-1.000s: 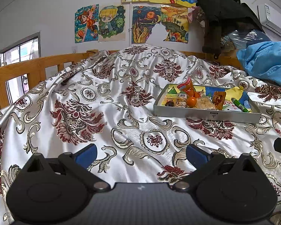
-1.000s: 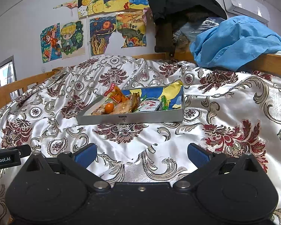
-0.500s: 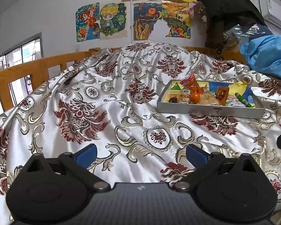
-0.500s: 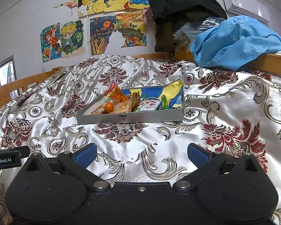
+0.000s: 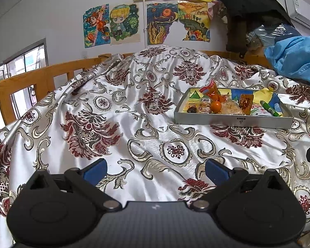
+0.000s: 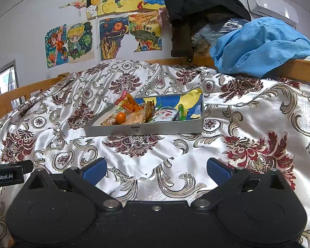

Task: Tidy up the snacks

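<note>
Nearby, snack tray (image 6: 143, 128) on patterned bedspread (image 6: 248, 124).

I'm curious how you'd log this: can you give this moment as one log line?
left gripper: open, empty | right gripper: open, empty | snacks: in grey tray on bedspread | tray ahead, untouched

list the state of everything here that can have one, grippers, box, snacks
left gripper: jaws open, empty
right gripper: jaws open, empty
grey box: lidless, flat on the bedspread
snack packets: piled inside the box
orange ball: in the box, by its front wall
</note>
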The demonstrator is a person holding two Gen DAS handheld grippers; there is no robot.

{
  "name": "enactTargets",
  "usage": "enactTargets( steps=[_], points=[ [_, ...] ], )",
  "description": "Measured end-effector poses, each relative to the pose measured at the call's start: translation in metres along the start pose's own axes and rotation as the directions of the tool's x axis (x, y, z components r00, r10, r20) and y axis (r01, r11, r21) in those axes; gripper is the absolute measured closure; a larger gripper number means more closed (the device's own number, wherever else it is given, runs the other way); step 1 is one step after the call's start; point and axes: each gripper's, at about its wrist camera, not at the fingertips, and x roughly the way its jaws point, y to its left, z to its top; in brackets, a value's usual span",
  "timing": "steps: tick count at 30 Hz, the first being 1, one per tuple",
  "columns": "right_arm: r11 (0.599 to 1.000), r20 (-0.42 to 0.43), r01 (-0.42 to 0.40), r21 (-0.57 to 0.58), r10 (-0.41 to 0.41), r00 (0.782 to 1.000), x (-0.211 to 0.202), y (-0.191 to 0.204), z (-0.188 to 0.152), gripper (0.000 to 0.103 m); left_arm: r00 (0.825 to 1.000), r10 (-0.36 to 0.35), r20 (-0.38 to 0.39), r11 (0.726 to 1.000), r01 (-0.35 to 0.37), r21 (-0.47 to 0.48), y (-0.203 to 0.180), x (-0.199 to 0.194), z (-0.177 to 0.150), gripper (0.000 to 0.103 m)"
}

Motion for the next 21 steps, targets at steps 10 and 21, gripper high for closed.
enactTargets(
  steps=[10,21],
  points=[
    [1.000,-0.001,0.001,0.000,-0.001,1.000,-0.0002,0.0004,-0.0003,0.001,1.000,0.006,-0.002,1.000,-0.005,0.001,0.0005,0.0009,-0.0002,0.000],
    [1.000,-0.002,0.001,0.000,-0.001,1.000,-0.0003,0.0007,0.0010,0.001,1.000,0.006,-0.003,1.000,-0.006,0.002,0.0009,0.0013,0.0000,0.000]
  ],
)
